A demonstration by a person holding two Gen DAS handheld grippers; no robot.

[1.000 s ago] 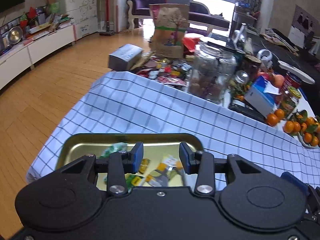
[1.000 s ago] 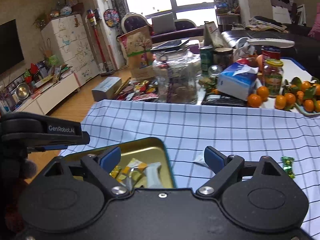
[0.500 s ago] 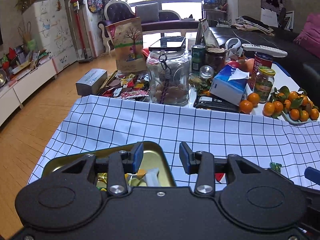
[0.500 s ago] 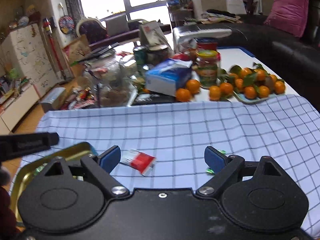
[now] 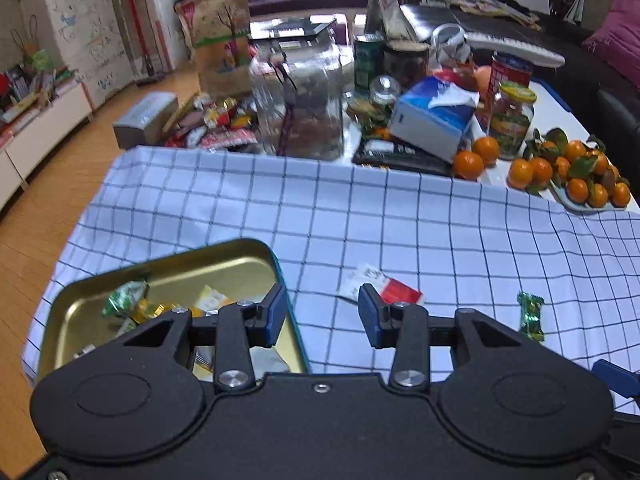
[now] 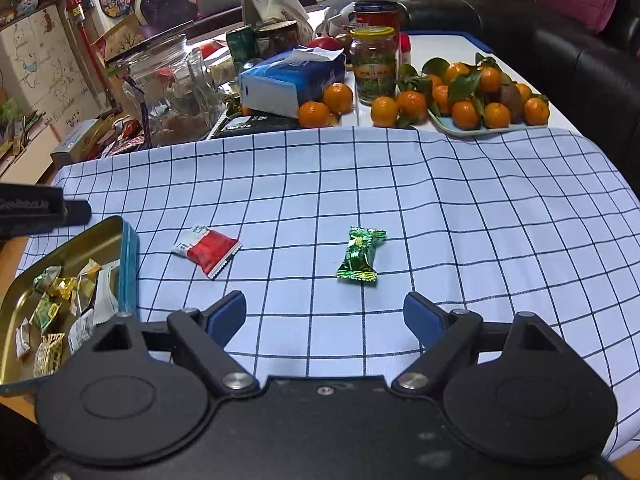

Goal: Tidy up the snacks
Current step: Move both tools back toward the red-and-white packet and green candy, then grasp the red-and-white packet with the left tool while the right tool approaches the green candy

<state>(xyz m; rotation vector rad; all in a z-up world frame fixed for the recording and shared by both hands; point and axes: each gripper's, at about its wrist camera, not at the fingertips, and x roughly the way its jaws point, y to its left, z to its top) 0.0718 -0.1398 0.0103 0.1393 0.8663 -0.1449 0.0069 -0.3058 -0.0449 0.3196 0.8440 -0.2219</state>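
both tools swung right from tin point(image 6: 129, 256) toward green candy point(image 6: 361, 255), right tool point(image 6: 325, 317) closing

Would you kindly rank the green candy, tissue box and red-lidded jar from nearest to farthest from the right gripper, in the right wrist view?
1. Green candy: on the cloth, just ahead of the right gripper.
2. Tissue box: beyond the cloth, centre-left.
3. Red-lidded jar: farthest, at the back.

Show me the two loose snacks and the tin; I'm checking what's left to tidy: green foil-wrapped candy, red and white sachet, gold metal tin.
green foil-wrapped candy point(image 6: 360, 255): right wrist view, wrapper middle.
red and white sachet point(image 6: 209, 250): right wrist view, red part.
gold metal tin point(image 5: 236, 270): left wrist view, bare floor.
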